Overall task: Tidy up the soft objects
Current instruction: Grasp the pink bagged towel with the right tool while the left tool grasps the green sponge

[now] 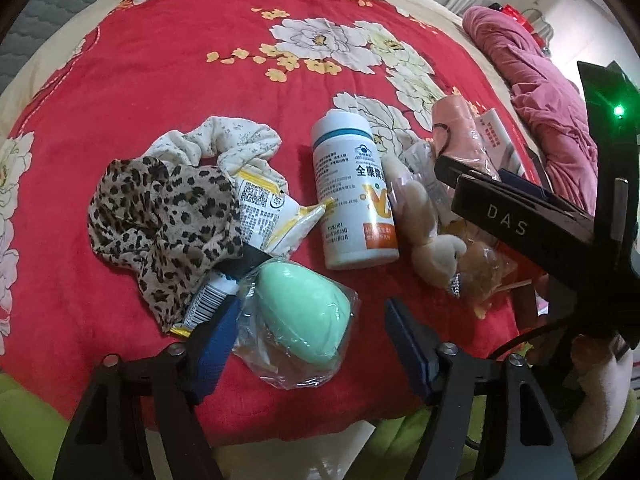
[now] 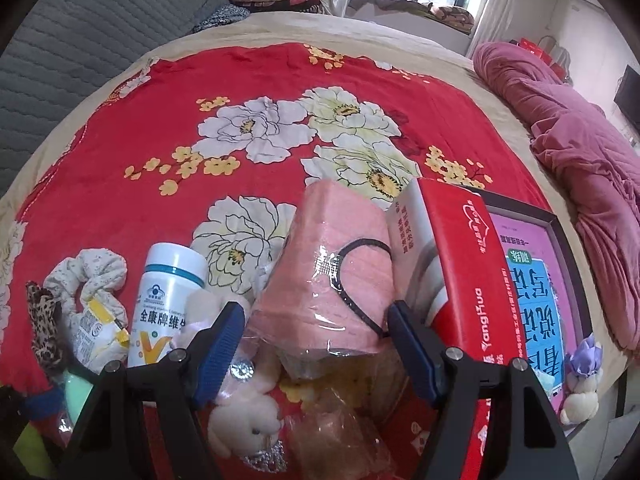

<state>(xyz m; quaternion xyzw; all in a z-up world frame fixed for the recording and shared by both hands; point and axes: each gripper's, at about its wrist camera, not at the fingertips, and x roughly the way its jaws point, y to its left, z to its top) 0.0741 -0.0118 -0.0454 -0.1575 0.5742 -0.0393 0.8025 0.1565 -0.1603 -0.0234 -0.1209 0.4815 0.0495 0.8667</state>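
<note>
Between the left gripper's (image 1: 308,344) spread blue-padded fingers (image 1: 218,332) lies a mint-green egg-shaped sponge in clear plastic wrap (image 1: 306,316), pads not pressing it; leopard-print fabric scrunchie (image 1: 164,220), cream floral scrunchie (image 1: 224,140) and white cylindrical supplement bottle (image 1: 352,192) lie beyond on the red floral bedspread (image 1: 180,60). Right gripper (image 2: 316,344), fingers also apart, straddles a pink folded towel in clear wrap (image 2: 336,276) without clamping it, cream plush bear (image 2: 248,424) below, red cardboard box (image 2: 472,260) just beside.
</note>
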